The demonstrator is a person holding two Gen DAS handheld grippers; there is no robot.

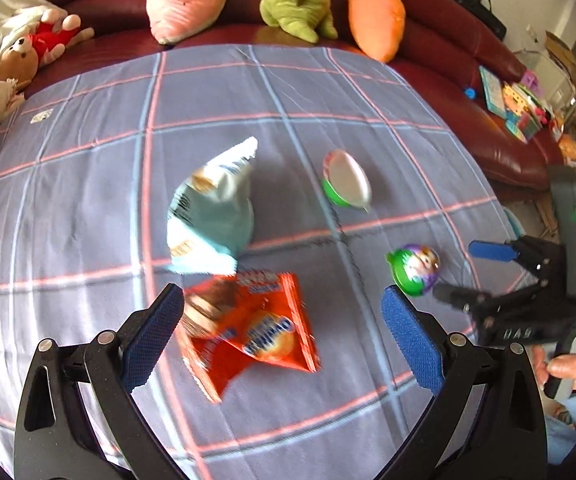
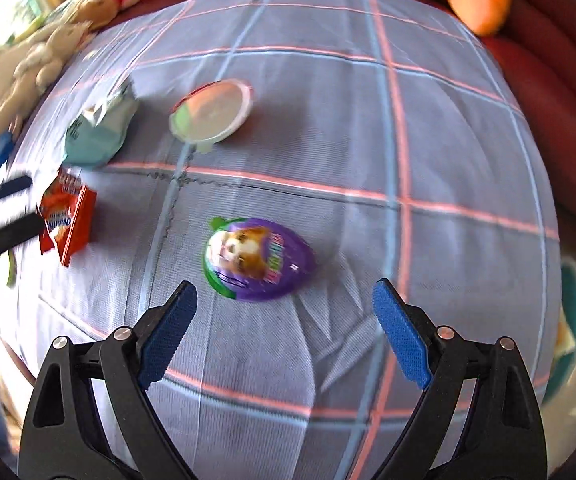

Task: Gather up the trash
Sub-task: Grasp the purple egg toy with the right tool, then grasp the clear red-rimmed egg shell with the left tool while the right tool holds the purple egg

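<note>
Several pieces of trash lie on a checked cloth (image 1: 87, 184). My left gripper (image 1: 279, 328) is open, its blue pads either side of a red snack wrapper (image 1: 247, 328). Beyond it lie a light blue snack bag (image 1: 211, 212) and a green cup with a foil lid (image 1: 346, 180). My right gripper (image 2: 283, 328) is open just short of a purple and green egg-shaped package (image 2: 255, 260). In the left wrist view the egg package (image 1: 416, 268) sits between the right gripper's fingers (image 1: 488, 250). The right wrist view also shows the wrapper (image 2: 67, 220), bag (image 2: 95, 128) and cup (image 2: 211, 112).
A dark red sofa (image 1: 488, 92) curves behind the cloth with plush toys: pink (image 1: 185, 0), green (image 1: 298, 0), an orange carrot (image 1: 376, 20), and bears at left (image 1: 11, 60). Books (image 1: 512, 100) lie on the sofa at right. A teal bin (image 2: 572, 320) stands right of the cloth.
</note>
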